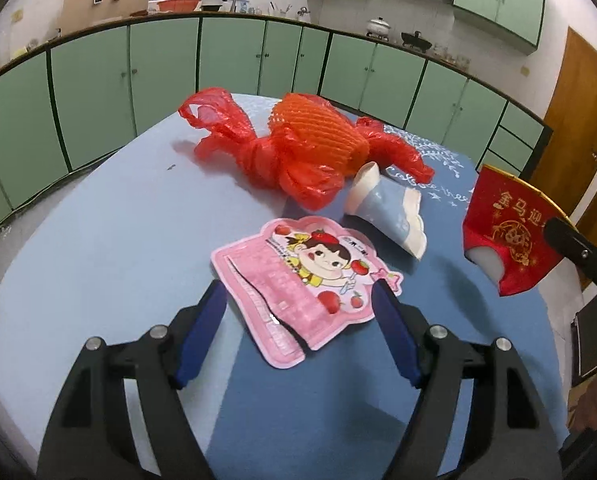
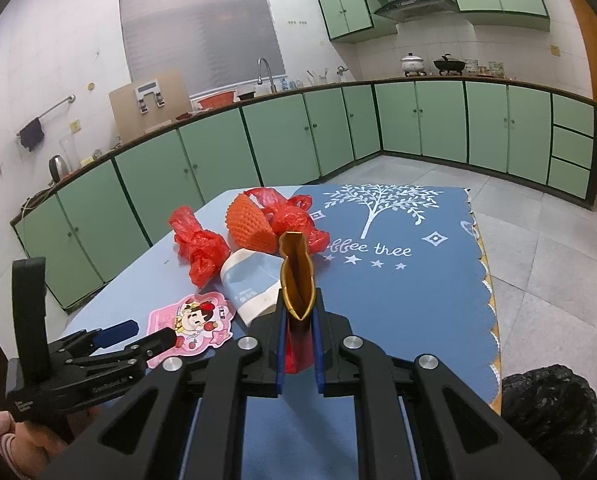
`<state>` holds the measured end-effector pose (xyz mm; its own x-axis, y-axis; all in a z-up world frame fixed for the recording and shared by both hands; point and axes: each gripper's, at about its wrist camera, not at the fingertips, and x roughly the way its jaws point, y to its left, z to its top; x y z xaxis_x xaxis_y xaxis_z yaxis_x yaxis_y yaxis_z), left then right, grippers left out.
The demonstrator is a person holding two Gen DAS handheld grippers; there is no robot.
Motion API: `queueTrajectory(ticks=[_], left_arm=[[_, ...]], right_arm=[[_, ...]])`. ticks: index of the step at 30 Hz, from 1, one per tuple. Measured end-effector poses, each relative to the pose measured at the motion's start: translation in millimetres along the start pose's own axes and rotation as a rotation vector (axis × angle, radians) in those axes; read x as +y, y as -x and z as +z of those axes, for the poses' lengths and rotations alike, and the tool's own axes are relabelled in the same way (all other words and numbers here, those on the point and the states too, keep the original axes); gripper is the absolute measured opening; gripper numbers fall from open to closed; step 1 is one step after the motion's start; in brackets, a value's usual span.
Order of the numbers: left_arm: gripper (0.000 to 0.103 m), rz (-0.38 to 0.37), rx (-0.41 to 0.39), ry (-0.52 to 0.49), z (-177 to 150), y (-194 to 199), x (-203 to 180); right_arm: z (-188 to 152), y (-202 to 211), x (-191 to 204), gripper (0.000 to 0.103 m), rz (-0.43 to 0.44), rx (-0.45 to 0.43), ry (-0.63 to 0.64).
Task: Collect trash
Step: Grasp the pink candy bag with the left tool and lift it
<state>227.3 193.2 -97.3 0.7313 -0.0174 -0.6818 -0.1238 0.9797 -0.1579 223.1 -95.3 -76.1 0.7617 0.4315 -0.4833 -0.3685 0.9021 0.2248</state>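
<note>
Left gripper (image 1: 298, 300): jaws wide, blue pads to either side of the near end of a pink wrapper (image 1: 298, 280), neither pad pressing on it; wrapper flat on the blue table (image 1: 98, 240). Same gripper seen from the right wrist view (image 2: 146, 334), low at left, tips over the wrapper (image 2: 196, 320), a hand (image 2: 14, 440) on its grip.

Right gripper (image 2: 300, 324): jaws narrow, clamped on a red envelope (image 2: 296, 276) with gold lining, held edge-on and upright above the table; in the left view the envelope (image 1: 506, 236) hangs at right, clear of the surface.

Beyond the wrapper: crushed paper cup (image 1: 386, 208) on its side, just beside the wrapper's far corner; behind it a red bag (image 1: 282, 156) knotted, with an orange foam net (image 1: 318, 128) resting against it, both near the far edge.

Left half of the table bare; right part under a blue mat (image 2: 398, 280) with a white tree print and scalloped edge. Black bin bag (image 2: 550, 408) below the mat's right edge. Open tiled floor (image 2: 538, 248) between the table and green cabinets (image 2: 278, 140).
</note>
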Motion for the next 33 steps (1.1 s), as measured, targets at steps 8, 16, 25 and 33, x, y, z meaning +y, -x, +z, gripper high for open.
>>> queueTrajectory(ticks=[8, 16, 25, 33], left_arm=[[0.08, 0.041, 0.07, 0.018, -0.4, -24.2, 0.6], [0.011, 0.035, 0.049, -0.028, 1.3, -27.7, -13.9], [0.0, -0.003, -0.067, -0.022, 2.6, 1.4, -14.9], [0.0, -0.078, -0.181, -0.092, 11.9, 49.9, -50.9]], right_arm=[[0.0, -0.3, -4.3, 0.011, 0.002, -0.01, -0.011], [-0.1, -2.0, -6.2, 0.011, 0.001, -0.007, -0.011], [0.6, -2.0, -7.4, 0.011, -0.001, -0.011, -0.006], [6.2, 26.2, -22.7, 0.011, -0.041, -0.059, -0.005]])
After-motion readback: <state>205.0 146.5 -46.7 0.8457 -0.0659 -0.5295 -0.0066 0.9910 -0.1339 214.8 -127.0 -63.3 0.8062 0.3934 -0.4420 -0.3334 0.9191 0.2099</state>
